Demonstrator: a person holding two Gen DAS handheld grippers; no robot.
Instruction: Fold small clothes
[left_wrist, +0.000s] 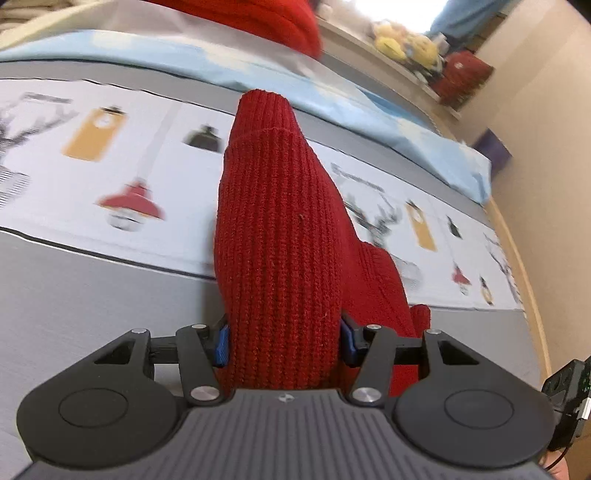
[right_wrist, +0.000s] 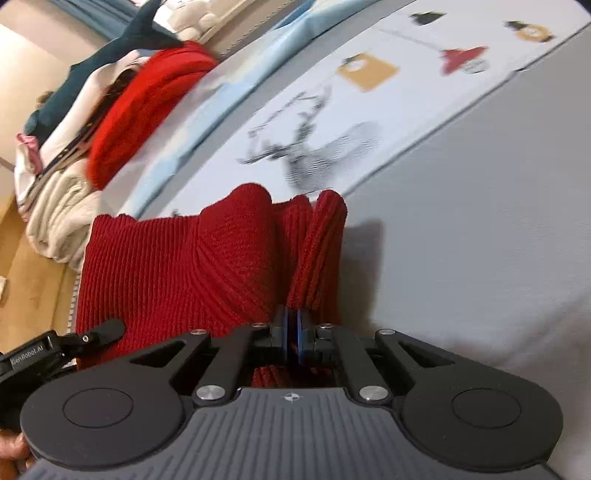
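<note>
A dark red ribbed knit garment (left_wrist: 280, 221) rises as a thick bunched column from my left gripper (left_wrist: 284, 343). The blue pads (left_wrist: 221, 343) sit against both of its sides, so the gripper is shut on it. In the right wrist view the same garment (right_wrist: 177, 266) lies folded on the grey bed cover (right_wrist: 461, 258). My right gripper (right_wrist: 293, 332) is shut on a thin ribbed edge (right_wrist: 321, 258) at the garment's right side. Part of the left gripper (right_wrist: 55, 350) shows at the left edge of that view.
A white printed band (left_wrist: 110, 155) with reindeer and lamp pictures crosses the cover, and a light blue cloth (left_wrist: 332, 96) lies behind it. A bright red garment (right_wrist: 140, 107) and a pile of pale clothes (right_wrist: 62, 206) sit at the bed's edge. Beyond is wooden floor (right_wrist: 33, 288).
</note>
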